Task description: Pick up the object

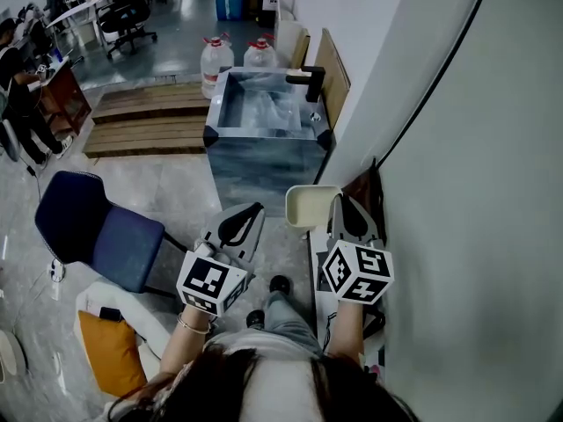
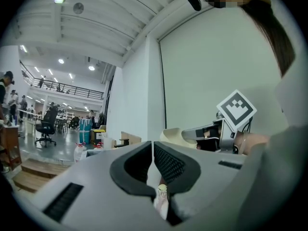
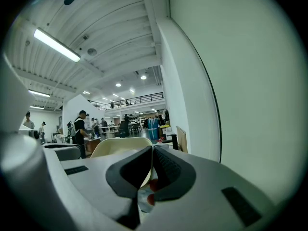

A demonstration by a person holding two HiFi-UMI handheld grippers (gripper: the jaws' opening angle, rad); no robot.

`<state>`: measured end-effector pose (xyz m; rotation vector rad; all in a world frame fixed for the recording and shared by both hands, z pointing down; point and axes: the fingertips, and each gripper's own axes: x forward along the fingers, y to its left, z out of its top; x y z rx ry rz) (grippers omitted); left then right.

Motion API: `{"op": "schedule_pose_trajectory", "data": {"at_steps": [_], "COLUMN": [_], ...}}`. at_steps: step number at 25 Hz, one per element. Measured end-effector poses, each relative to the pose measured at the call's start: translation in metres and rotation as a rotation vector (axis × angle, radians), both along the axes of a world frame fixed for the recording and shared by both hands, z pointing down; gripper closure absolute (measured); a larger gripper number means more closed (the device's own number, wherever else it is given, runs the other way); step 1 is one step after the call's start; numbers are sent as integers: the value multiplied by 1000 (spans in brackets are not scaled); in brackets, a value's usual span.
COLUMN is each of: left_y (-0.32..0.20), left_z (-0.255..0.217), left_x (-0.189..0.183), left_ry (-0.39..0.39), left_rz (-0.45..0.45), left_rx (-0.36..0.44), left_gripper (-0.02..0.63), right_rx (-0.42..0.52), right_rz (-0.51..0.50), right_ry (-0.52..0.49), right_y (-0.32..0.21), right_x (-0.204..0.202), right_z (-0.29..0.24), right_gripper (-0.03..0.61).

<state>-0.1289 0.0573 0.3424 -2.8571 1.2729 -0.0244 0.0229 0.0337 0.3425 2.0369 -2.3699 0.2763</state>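
Two grippers are in my hands, and both point away from me toward 12 o'clock. My right gripper (image 3: 152,150) has its jaws squeezed onto the thin rim of a cream bowl (image 1: 308,207). This bowl is the thing I am picking up. It hangs off the tip toward 9 o'clock, up in the air. My left gripper (image 2: 153,146) is clenched too, with its pads touching at the tip, and it holds nothing. Low in the gap behind those pads I see a small pale thing, but I cannot tell what it is. The left gripper is at 9 o'clock from the right one, near it but not touching, and the bowl sits just past both tips. Each gripper has a white cube with black squares close to my hand. Past the bowl at 12 o'clock stands a shiny metal sink (image 1: 264,117) with a black tap (image 1: 308,82) at its far right corner. Behind the sink, at 11 o'clock, stand two water jugs (image 1: 216,60) with red caps. Wooden steps (image 1: 141,117) lie at 9 o'clock from the sink. A blue chair (image 1: 97,231) stands at 9 o'clock from my left gripper. An orange cushion (image 1: 110,352) lies at 7 o'clock, close to my elbow. A big white wall (image 1: 475,165) fills the 3 o'clock side, and a thin black cable (image 1: 440,77) runs along it.
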Motion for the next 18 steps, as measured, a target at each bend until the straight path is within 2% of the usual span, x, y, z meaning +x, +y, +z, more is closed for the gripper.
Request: {"op": "schedule_pose_trajectory", "data": {"at_steps": [18], "left_y": [-23], "left_z": [1], "left_x": [10], "left_ry": [6], "left_rz": [24], "left_rx": [-17], "left_gripper": [604], "right_rx": [-29], "right_rz": [9], "right_ry": [-1], "right_y": [-10], "right_x": [4], "right_z": [6], "right_gripper": [545]}}
